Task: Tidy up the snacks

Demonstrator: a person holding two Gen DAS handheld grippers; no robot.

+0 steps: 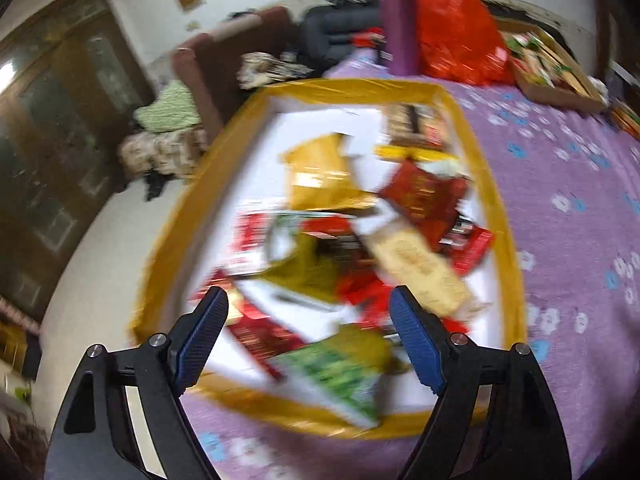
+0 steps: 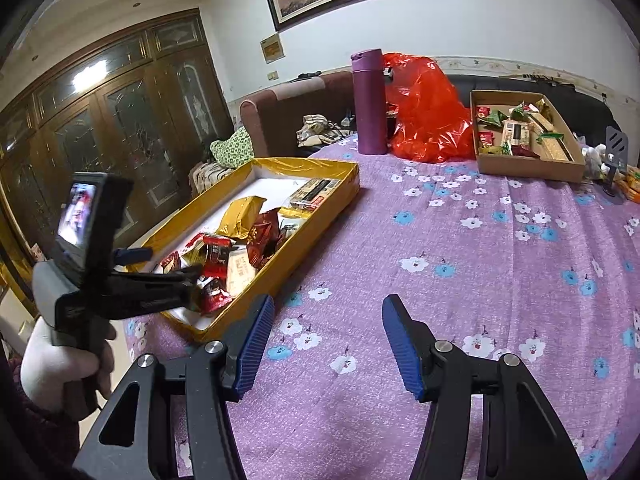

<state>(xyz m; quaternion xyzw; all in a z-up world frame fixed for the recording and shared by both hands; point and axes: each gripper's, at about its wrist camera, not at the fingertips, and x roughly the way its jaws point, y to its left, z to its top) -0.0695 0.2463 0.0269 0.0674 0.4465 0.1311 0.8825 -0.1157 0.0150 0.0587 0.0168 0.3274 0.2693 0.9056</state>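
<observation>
Both grippers stand with jaws apart, holding nothing: the left gripper (image 1: 308,304) hangs over snack packets (image 1: 352,236) heaped in a gold-rimmed tray (image 1: 464,120); the right gripper (image 2: 328,312) hovers above the table's purple floral cloth (image 2: 460,248).

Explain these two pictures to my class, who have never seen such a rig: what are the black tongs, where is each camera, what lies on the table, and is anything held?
No robot: a person holds a hand tool with two blue-padded fingers in each hand. Each picture comes from a camera on one tool. The left gripper hangs open over a yellow box of snack packets, holding nothing. The right gripper hangs open over the purple flowered tablecloth, also empty. Farther back stand a purple flask, a red plastic bag and a brown cardboard box of snacks.
</observation>
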